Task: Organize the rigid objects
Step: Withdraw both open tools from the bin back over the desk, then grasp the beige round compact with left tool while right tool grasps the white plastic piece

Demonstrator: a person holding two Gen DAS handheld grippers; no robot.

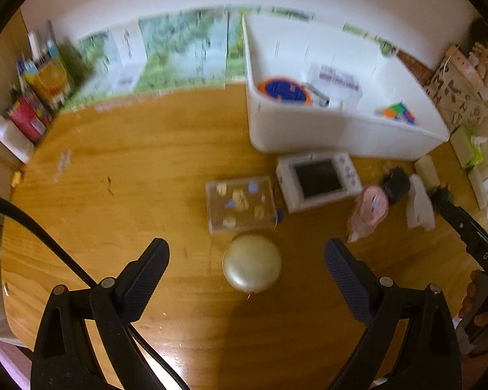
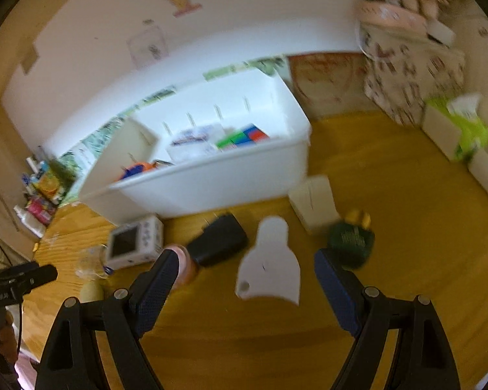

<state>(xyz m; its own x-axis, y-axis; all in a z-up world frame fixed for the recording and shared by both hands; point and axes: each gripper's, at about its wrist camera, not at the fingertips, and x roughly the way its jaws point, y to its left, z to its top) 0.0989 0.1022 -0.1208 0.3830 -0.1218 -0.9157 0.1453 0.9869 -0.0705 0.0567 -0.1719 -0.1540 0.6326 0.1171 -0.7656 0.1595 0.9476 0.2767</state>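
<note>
Currently the left gripper (image 1: 247, 253) is pointing down at the wooden table (image 1: 130, 169) with its 2 fingers spread wide and nothing between the pads. A round gold object (image 1: 252, 268) is lying on the wood in the gap between the fingertips, touched by neither. Just beyond it a clear plastic box (image 1: 240, 204) of small pieces is sitting, and beside that a small white device with a dark screen (image 1: 318, 180). A pink item (image 1: 372, 208) and a black object (image 1: 397, 183) are lying further right, blurred.

The white bin (image 1: 341, 133) is standing at the back of the table, against the wall, already holding an orange-and-blue round thing (image 1: 284, 89), a clear packet (image 1: 336, 78) and a multicoloured cube (image 1: 400, 113).

Meanwhile the right gripper (image 2: 242, 269) is also hanging open, gripping nothing. A flat white bottle-shaped piece (image 2: 270, 263) is lying on the table between its 2 fingers, apart from both pads. Behind that piece a black block (image 2: 219, 242) is resting, with a cream box (image 2: 314, 203) and a dark green object (image 2: 351, 242) off to the right. In this view the same bin (image 2: 227, 182) is sitting beyond those items, near the screen device (image 2: 135, 242).
</note>
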